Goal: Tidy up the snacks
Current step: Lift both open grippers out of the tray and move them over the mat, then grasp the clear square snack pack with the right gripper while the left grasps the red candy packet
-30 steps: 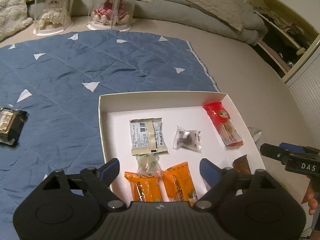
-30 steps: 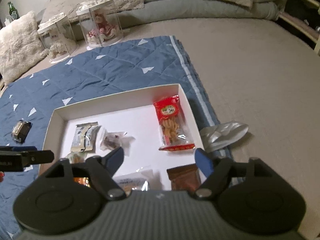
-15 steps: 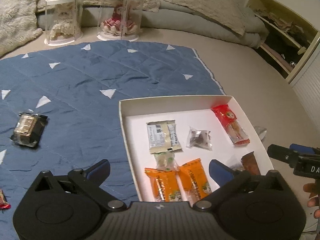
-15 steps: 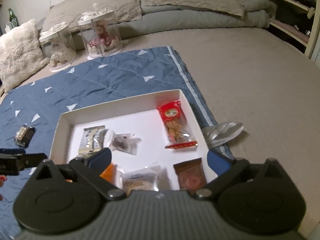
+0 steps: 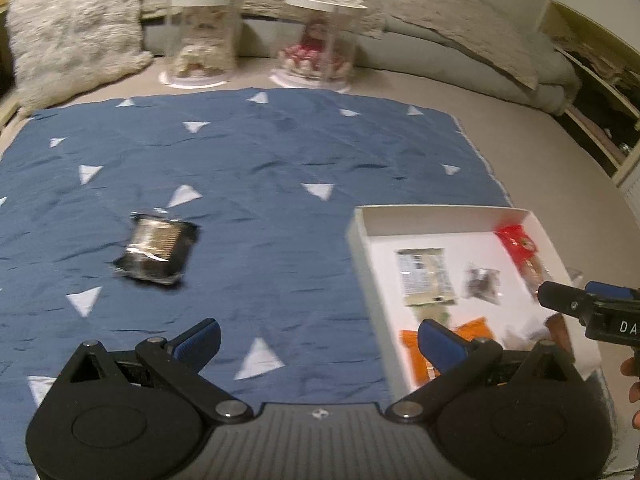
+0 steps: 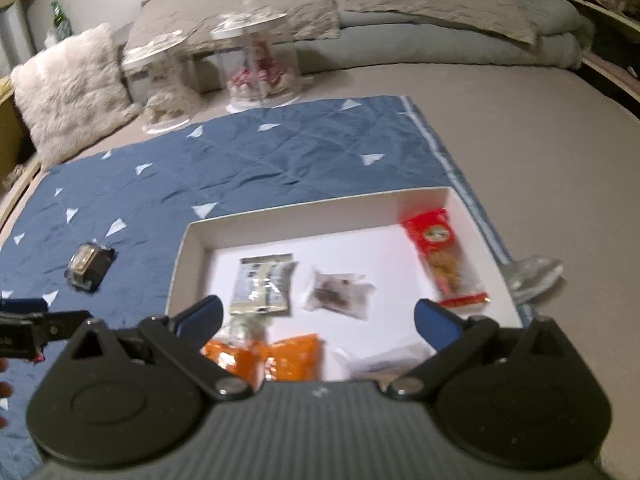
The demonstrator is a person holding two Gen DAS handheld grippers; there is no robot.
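A shallow white box [image 6: 188,248] lies on a blue quilt [image 5: 260,168] and holds several snacks: a red packet [image 6: 444,256], a grey-white packet [image 6: 262,280], a clear packet with dark pieces [image 6: 336,292] and orange packets [image 6: 272,354]. A dark snack packet [image 5: 158,250] lies alone on the quilt, left of the box [image 5: 360,240]. My left gripper [image 5: 318,340] hangs open above the quilt beside the box's left wall, with nothing between its fingers. Over the box's near end my right gripper [image 6: 320,316] is open and empty too. Each gripper shows at the edge of the other's view.
A crumpled silver wrapper [image 6: 534,272] lies on the beige bedding just right of the box. Two clear domes with dolls [image 5: 320,40] and a fluffy pillow [image 5: 76,36] stand behind the quilt. Shelving [image 5: 600,92] runs along the right.
Both grippers have opened wider and swung left, so the box has slid right in both views. The dark packet on the quilt has come well into the left wrist view.
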